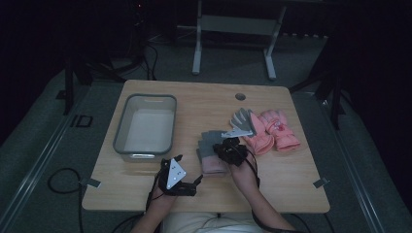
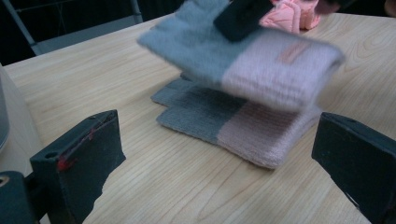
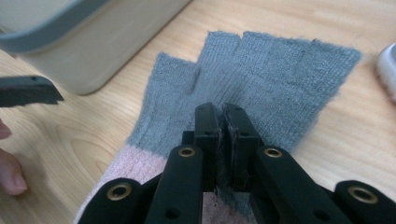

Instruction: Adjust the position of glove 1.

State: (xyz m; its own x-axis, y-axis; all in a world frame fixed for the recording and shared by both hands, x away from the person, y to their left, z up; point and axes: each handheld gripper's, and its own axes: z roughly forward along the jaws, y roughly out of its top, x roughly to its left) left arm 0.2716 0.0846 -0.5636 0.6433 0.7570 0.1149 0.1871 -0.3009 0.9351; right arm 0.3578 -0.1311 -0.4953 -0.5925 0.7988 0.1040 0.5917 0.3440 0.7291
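Note:
Two knit fingerless gloves, grey at the fingers and pink at the cuff, are at the table's middle (image 1: 212, 153). One glove (image 2: 224, 121) lies flat on the wood. The other glove (image 2: 243, 60) hangs just above it, tilted and blurred. My right gripper (image 3: 223, 112) is shut on this upper glove (image 3: 261, 70), pinching the grey knit near the cuff line. In the high view the right gripper (image 1: 228, 148) sits over the glove pile. My left gripper (image 2: 219, 140) stands open and wide in front of the pile with nothing between its fingers, and in the high view it (image 1: 188, 169) is near the front edge.
A grey-rimmed plastic bin (image 1: 145, 97) stands at the left of the table, its wall near the held glove (image 3: 93, 42). A pair of pink padded gloves (image 1: 274, 131) and a grey glove (image 1: 241, 120) lie to the right. A table frame stands on the floor beyond.

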